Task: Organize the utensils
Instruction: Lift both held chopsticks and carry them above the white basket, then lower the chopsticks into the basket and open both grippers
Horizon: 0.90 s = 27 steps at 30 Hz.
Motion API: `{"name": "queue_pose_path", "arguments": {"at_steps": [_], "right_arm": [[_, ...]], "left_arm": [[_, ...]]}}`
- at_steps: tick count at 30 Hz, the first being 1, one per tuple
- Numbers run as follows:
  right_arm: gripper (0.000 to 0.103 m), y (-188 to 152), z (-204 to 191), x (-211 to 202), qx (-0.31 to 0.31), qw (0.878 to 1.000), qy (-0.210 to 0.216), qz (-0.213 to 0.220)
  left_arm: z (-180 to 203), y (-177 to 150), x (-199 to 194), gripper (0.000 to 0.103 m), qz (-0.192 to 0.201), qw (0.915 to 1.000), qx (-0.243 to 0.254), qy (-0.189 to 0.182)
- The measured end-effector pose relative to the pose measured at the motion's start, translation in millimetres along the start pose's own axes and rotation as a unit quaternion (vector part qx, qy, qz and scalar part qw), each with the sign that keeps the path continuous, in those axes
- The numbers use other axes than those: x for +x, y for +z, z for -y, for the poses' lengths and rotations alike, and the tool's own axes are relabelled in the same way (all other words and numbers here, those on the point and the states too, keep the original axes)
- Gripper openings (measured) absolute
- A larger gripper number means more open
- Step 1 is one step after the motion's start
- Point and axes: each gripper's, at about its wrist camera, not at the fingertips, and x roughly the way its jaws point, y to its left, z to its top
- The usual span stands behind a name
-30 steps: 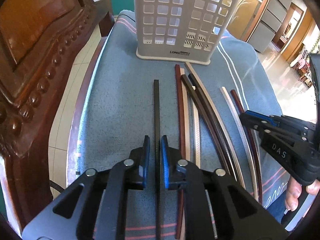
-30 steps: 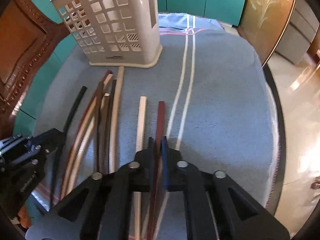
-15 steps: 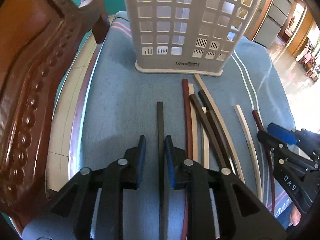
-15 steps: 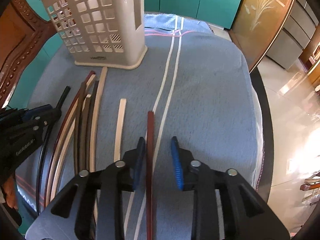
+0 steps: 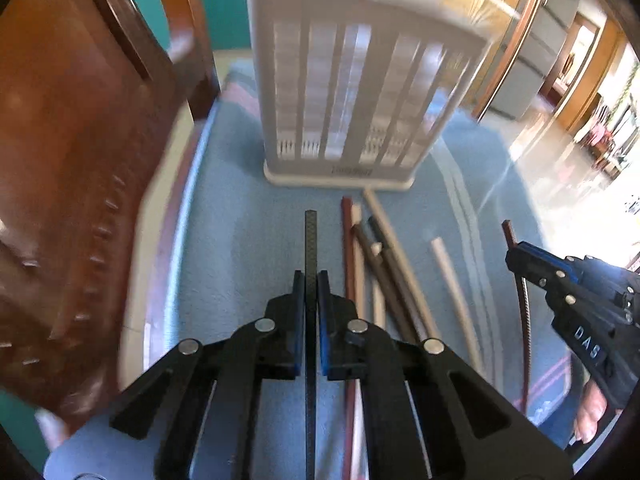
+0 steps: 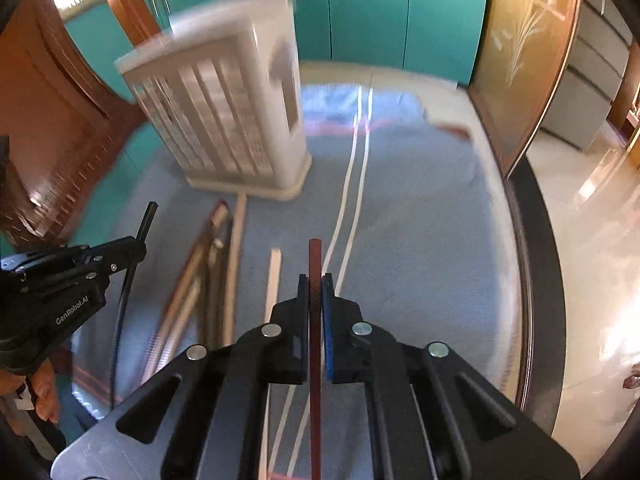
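My left gripper (image 5: 311,280) is closing its jaws, and the blue pads press a black chopstick (image 5: 311,236) that points at the white slotted basket (image 5: 352,92). My right gripper (image 6: 315,280) is closing too, its pads clamped on a dark red chopstick (image 6: 315,256). Both sticks hang a little above the blue cloth (image 5: 240,240). A loose bundle of brown and cream chopsticks (image 5: 384,264) lies between the grippers. A single cream chopstick (image 6: 274,280) lies just left of the right gripper. The basket (image 6: 224,120) stands upright at the far side.
A carved wooden chair back (image 5: 80,160) rises close on the left. The dark table rim (image 6: 536,280) curves along the right, with shiny floor beyond it. Teal cabinets (image 6: 368,12) stand behind the table. A hand (image 5: 592,408) shows under the right gripper.
Both grippers opened briefly, then shut on their chopsticks and rose with them. The basket now looks farther off and blurred by the motion.
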Motion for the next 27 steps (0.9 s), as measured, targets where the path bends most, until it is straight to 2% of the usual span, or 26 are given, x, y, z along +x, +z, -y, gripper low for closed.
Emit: {"name": "queue_pose_path", "arguments": {"at_steps": [5, 9, 13, 17, 21, 25, 27], "right_arm": [[0.007, 6, -1, -59, -0.008, 0.998, 0.017, 0.06], [0.007, 8, -9, -107, -0.026, 0.993, 0.027, 0.11], [0.007, 19, -18, -143, -0.038, 0.987, 0.038, 0.154], [0.007, 46, -28, -178, -0.039, 0.977, 0.056, 0.202], [0.007, 81, -33, -206, -0.041, 0.965, 0.044, 0.253], [0.007, 110, -28, -223, -0.015, 0.953, 0.048, 0.3], [0.007, 121, -25, -227, 0.002, 0.939, 0.047, 0.34]], "left_arm": [[-3, 2, -71, 0.007, 0.075, 0.9971, 0.001, -0.014], [-6, 5, -126, 0.007, 0.133, 0.991, 0.005, -0.019], [-2, 16, -166, 0.007, 0.176, 0.9839, 0.008, -0.028], [0, 34, -197, 0.007, 0.215, 0.9764, 0.011, -0.022], [10, 61, -231, 0.007, 0.263, 0.9645, 0.021, -0.005], [9, 92, -257, 0.007, 0.31, 0.9508, -0.004, 0.001], [6, 103, -262, 0.007, 0.33, 0.9438, -0.021, 0.0]]}}
